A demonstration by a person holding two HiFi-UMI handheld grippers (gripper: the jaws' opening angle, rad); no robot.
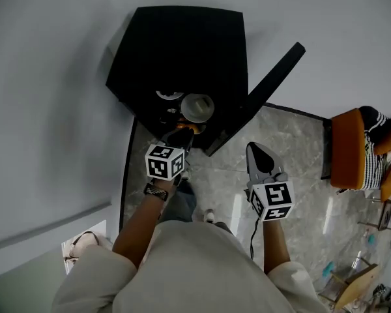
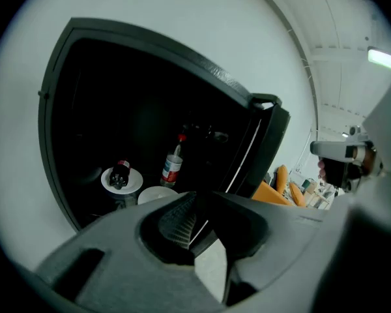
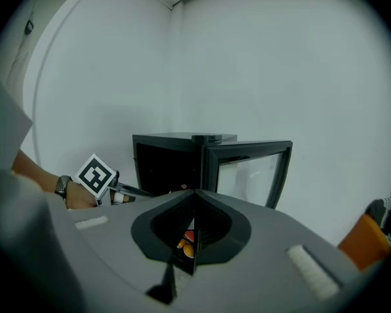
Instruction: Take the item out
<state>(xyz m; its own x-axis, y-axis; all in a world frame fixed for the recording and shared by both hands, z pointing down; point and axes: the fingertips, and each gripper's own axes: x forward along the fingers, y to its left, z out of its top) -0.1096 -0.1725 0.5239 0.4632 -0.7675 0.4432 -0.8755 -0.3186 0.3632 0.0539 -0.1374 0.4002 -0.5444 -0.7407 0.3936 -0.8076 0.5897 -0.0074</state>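
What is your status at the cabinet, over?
Left claw open, empty, facing open cabinet. Right claw shut, further back. Bottle inside, untouched. Door open, way free.

Bright even light — cabinet [image 1: 182, 51] interior dark, fisheye-warped edges.

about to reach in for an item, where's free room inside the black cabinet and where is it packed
Free: the dark space in the cabinet above the bottle, and the marble floor right of the open door. Crowded: the cabinet's front bottom, where plate, white bowl and bottle stand close together.
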